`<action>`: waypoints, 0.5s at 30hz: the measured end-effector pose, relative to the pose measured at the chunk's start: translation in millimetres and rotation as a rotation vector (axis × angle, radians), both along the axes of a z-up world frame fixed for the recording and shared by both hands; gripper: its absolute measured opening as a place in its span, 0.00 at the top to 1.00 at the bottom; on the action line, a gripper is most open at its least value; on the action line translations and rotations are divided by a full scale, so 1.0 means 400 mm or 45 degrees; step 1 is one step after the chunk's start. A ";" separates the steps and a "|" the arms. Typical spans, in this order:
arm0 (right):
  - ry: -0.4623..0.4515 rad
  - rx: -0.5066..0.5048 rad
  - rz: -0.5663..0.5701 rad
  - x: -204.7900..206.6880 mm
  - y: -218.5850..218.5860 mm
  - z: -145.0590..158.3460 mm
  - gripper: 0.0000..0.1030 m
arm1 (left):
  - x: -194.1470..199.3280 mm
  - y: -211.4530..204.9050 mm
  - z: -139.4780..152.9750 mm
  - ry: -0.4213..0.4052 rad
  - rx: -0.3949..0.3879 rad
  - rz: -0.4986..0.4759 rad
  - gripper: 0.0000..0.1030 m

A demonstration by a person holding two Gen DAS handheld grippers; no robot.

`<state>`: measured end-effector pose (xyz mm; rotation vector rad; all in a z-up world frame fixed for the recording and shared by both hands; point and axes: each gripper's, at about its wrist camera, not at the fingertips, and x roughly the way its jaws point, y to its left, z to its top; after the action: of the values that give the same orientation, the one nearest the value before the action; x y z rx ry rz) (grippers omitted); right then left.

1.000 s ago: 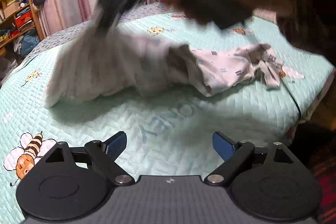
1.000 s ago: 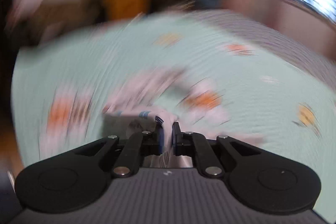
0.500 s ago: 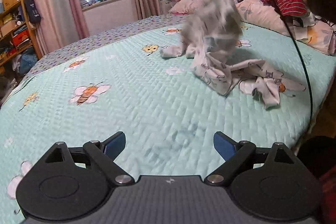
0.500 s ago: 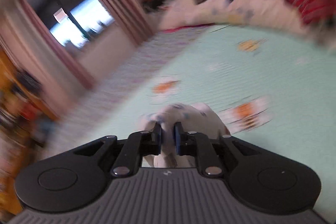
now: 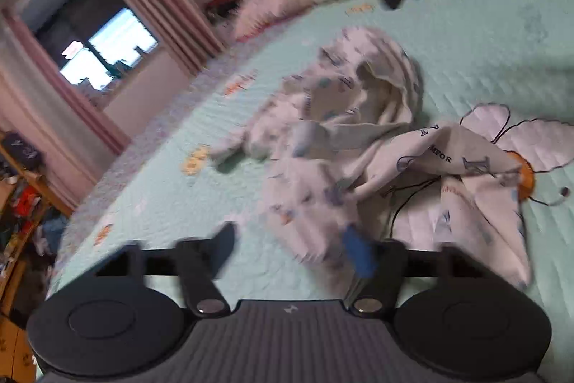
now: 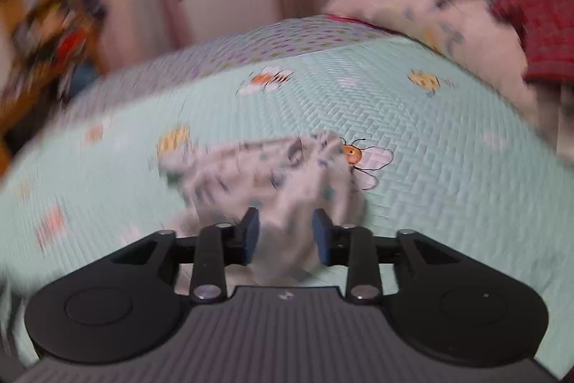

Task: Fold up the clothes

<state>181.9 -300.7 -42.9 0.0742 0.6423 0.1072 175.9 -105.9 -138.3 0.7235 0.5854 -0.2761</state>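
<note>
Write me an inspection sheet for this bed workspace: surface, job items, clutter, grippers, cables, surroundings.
Surface: mint quilted bedspread with bee prints, over the bed.
Job's things: one white printed garment, crumpled in a heap, not yet folded.
Clutter: pillows and a red striped cloth piled at the head of the bed.
Grippers: left gripper has just been closing, jaws apart, with the garment's edge by one pad; right gripper has just been opening, with cloth between its jaws, pads seemingly clear of it.
Cables: nothing seen clearly; the frames are blurred.
Surroundings: window with pink curtains, cluttered wooden shelves.
</note>
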 end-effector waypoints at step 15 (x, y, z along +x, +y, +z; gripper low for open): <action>-0.341 -1.126 0.680 0.016 0.111 -0.185 0.65 | 0.008 0.108 0.134 -0.178 -0.086 0.333 0.92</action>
<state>188.4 -256.2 -117.0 -0.9553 0.3829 0.3316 179.1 -62.7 -84.8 0.5881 0.5282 -0.0027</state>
